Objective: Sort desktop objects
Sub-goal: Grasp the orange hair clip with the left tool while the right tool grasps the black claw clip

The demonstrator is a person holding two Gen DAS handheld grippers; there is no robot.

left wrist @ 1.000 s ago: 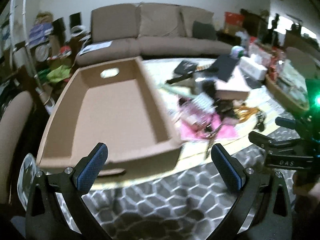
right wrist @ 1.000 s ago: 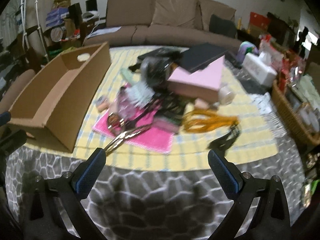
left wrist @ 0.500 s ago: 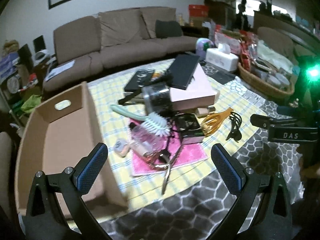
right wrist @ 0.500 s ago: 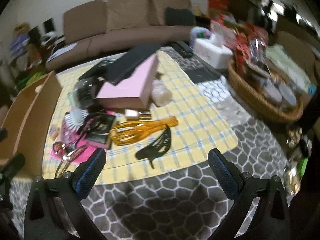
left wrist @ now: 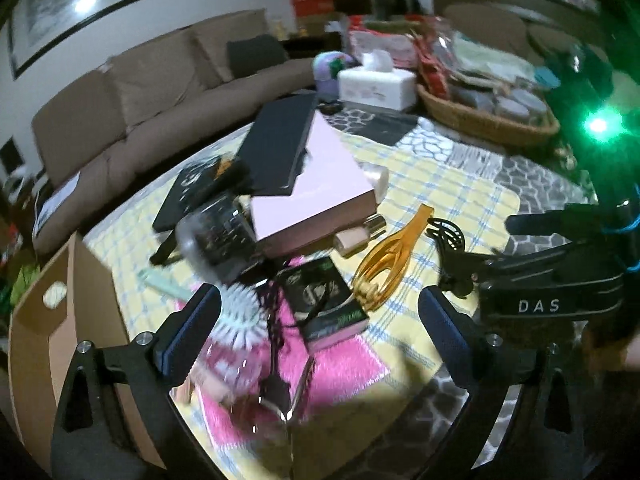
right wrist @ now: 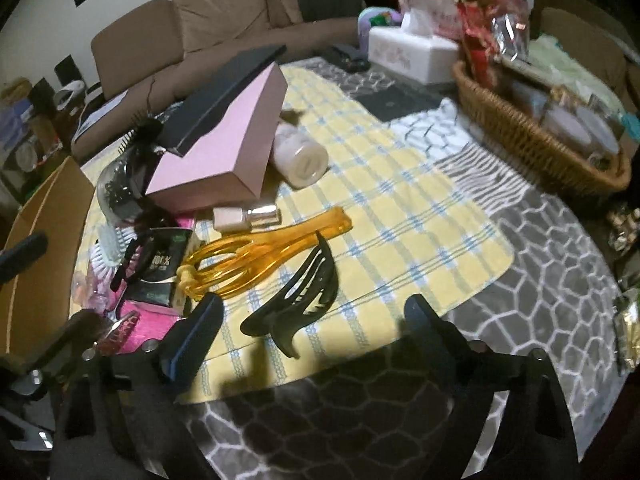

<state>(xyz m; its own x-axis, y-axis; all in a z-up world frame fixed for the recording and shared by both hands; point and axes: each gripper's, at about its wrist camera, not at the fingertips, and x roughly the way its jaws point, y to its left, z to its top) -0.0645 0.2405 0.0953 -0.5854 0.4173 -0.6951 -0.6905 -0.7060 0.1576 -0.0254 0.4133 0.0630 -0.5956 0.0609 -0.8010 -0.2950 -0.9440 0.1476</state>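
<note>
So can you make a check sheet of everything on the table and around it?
Surface: yellow checked cloth over a grey patterned cover.
Job's things: pink box, orange comb, black hair claw, white bottle, cardboard box at left.
Clutter: wicker basket, tissue box.
Grippers: left gripper open, empty; right gripper open, jaws just closing a little, nothing pressed between them.
Cables: black cord on the pink mat.
Surroundings: brown sofa.

At my eleven o'clock, a glossy amber plastic comb; below it a matt black plastic claw clip on woven checked cloth.
</note>
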